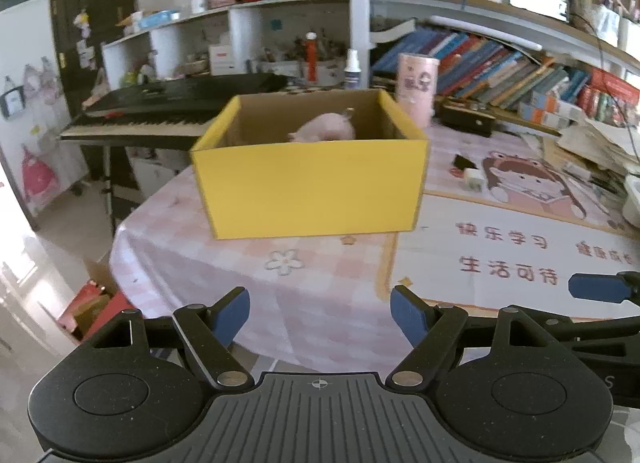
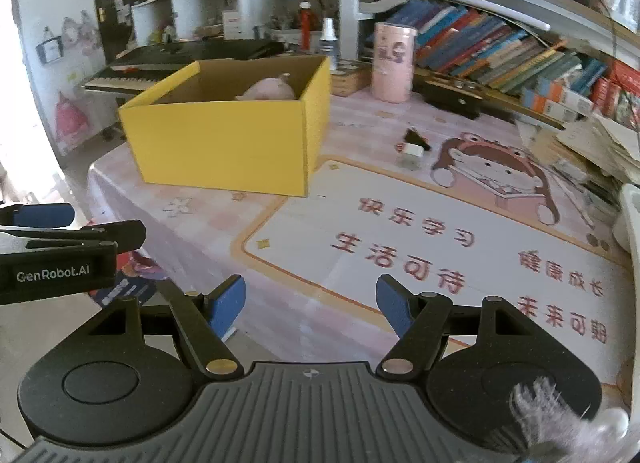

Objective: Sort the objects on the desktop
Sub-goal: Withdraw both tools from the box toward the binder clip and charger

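Observation:
A yellow cardboard box (image 1: 308,187) stands on the table's left part, and it also shows in the right wrist view (image 2: 224,143). A pink plush toy (image 1: 324,129) lies inside it, also seen in the right wrist view (image 2: 268,91). A small white and green object (image 2: 410,153) and a black object (image 2: 416,138) lie on the mat right of the box. My left gripper (image 1: 320,317) is open and empty at the table's near edge. My right gripper (image 2: 310,309) is open and empty, just right of the left one.
A pink cylinder (image 2: 392,63) and a black case (image 2: 452,97) stand behind the box. A keyboard piano (image 1: 160,111) is left of the table. Bookshelves (image 1: 500,63) line the back. Paper stacks (image 2: 600,147) lie at the right. A printed desk mat (image 2: 440,247) covers the table.

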### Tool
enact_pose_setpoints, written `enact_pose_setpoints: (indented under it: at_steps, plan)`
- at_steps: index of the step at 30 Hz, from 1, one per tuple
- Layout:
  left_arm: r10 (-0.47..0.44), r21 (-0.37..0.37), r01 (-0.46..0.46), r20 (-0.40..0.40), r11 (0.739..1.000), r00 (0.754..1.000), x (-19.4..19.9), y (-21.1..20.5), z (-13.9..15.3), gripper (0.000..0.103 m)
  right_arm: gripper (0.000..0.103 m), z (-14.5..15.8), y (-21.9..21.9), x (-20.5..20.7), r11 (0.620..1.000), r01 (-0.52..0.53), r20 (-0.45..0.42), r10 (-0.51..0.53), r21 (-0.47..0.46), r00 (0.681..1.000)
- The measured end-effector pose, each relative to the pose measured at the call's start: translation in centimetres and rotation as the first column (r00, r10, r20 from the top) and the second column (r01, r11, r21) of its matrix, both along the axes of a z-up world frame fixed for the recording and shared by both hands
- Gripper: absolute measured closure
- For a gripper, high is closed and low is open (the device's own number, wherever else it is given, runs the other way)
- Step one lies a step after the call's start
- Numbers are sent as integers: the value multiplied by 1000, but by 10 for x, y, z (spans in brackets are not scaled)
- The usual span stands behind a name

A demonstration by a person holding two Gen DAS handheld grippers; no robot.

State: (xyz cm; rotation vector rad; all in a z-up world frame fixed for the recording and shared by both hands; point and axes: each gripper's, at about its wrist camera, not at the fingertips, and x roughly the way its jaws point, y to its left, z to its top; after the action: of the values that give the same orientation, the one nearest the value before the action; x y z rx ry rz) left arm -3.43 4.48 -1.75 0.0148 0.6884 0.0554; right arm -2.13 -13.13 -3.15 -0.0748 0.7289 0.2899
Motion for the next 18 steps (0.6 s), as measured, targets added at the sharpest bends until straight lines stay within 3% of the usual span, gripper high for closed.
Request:
enact_pose_setpoints:
  at_steps: [18]
  plan:
    - [-143,-3,143,-44,990,989,44,-67,-7,23,33,-8,-64,26,991,134,-41,-134,-2,990]
